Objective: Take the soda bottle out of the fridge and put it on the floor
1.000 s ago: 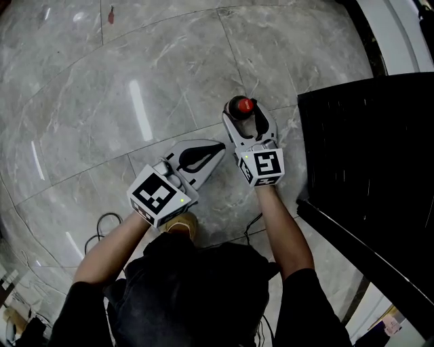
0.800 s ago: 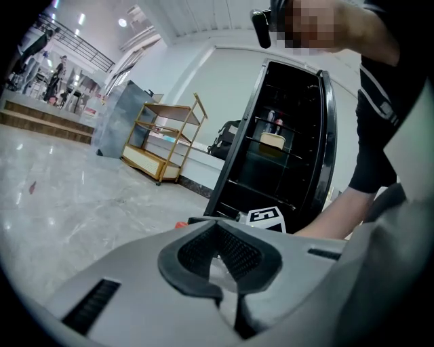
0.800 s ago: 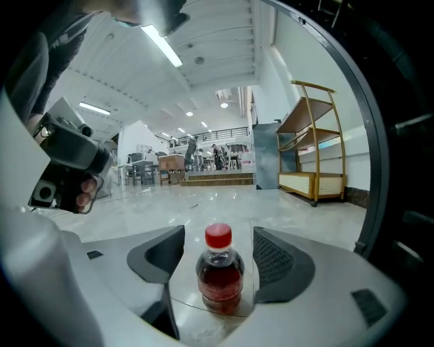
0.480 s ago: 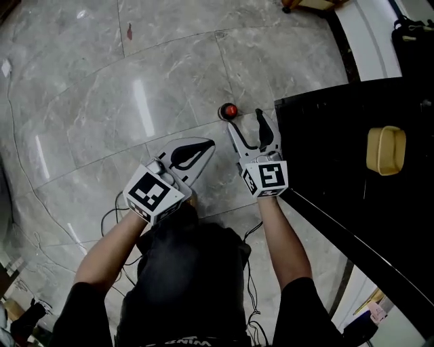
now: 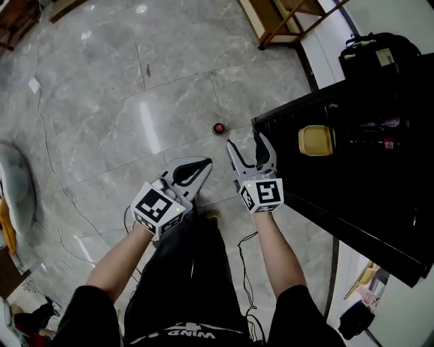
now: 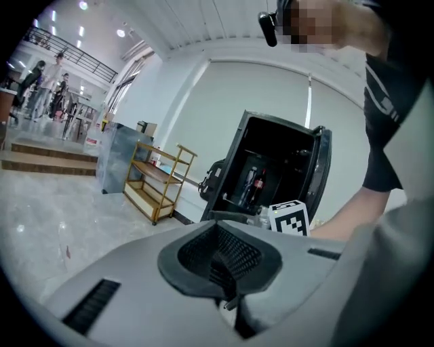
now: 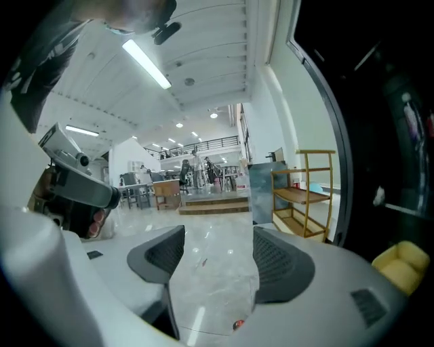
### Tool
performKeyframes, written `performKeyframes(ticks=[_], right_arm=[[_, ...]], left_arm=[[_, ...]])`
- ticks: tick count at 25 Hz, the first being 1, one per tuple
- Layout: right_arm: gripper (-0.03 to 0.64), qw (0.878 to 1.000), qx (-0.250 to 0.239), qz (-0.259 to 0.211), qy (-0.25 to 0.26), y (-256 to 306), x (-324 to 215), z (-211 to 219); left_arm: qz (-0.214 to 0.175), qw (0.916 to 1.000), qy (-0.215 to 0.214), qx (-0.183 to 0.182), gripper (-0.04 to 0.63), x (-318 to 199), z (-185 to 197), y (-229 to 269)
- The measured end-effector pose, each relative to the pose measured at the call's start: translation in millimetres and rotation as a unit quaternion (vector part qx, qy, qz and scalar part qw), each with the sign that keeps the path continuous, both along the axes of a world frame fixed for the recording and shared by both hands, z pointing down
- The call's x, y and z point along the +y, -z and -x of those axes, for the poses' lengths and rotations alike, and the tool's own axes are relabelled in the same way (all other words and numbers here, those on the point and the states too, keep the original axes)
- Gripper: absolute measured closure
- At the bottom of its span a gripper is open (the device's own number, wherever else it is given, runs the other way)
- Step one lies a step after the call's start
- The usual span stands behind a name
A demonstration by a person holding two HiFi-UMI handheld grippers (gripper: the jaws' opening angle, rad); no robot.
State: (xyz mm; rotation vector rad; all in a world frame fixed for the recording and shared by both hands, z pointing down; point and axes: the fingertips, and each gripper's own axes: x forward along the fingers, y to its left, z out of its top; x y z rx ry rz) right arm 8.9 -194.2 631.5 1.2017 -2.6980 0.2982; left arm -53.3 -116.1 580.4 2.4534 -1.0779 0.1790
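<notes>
The soda bottle point(image 5: 218, 128) stands upright on the grey marble floor, seen from above as a small red cap. In the right gripper view only that bottle's red cap point(image 7: 237, 324) peeks out low between the jaws. My right gripper point(image 5: 245, 150) is open and empty, held well above and nearer to me than the bottle. To its left my left gripper point(image 5: 202, 164) is shut with nothing in it, and in its own view the left gripper point(image 6: 220, 256) shows its pads pressed together. The black fridge point(image 5: 352, 156) stands open at the right.
A yellow container point(image 5: 316, 139) sits inside the fridge, and bottles point(image 6: 256, 184) show on its shelf. A black bag point(image 5: 376, 51) lies on top. A wooden rack point(image 5: 285, 17) stands beyond the fridge. Cables point(image 5: 61, 190) trail over the floor at the left.
The right gripper has let go of the bottle and risen away from it. The head camera and both grippers went up, so the bottle looks smaller and farther off.
</notes>
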Motion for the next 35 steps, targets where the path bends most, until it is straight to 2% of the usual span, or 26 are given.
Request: performKeyframes(ticks=[6, 10, 11, 13, 15, 18, 25, 35], right_arm=[[0.301, 1.000, -0.007, -0.007, -0.006, 147, 27, -15], [0.304, 1.000, -0.016, -0.022, -0.005, 228, 57, -21], [0.335, 0.999, -0.018, -0.030, -0.004, 247, 67, -23], [0.458, 0.999, -0.026, -0.045, -0.004, 282, 87, -27], [0.512, 0.998, -0.035, -0.056, -0.011, 311, 105, -32], [0.592, 0.997, -0.042, -0.057, -0.017, 338, 127, -38], [0.594, 0.997, -0.035, -0.052, -0.040, 367, 159, -50], [0.594, 0.989, -0.046, -0.058, -0.132, 395, 200, -103]], left_arm=[[-0.004, 1.0000, 0.005, 0.002, 0.589, 25, 2, 126], [-0.005, 1.0000, 0.000, 0.002, 0.589, 43, 1, 188], [-0.005, 1.0000, -0.004, 0.002, 0.589, 49, 0, 201], [-0.010, 0.9998, -0.015, 0.005, 0.589, 62, -4, 225], [-0.020, 0.9994, -0.026, 0.007, 0.589, 74, -9, 247], [-0.033, 0.9988, -0.034, 0.008, 0.589, 87, -16, 274], [-0.062, 0.9973, -0.039, 0.009, 0.589, 94, -19, 311], [-0.086, 0.9962, -0.003, 0.005, 0.589, 104, 5, 335]])
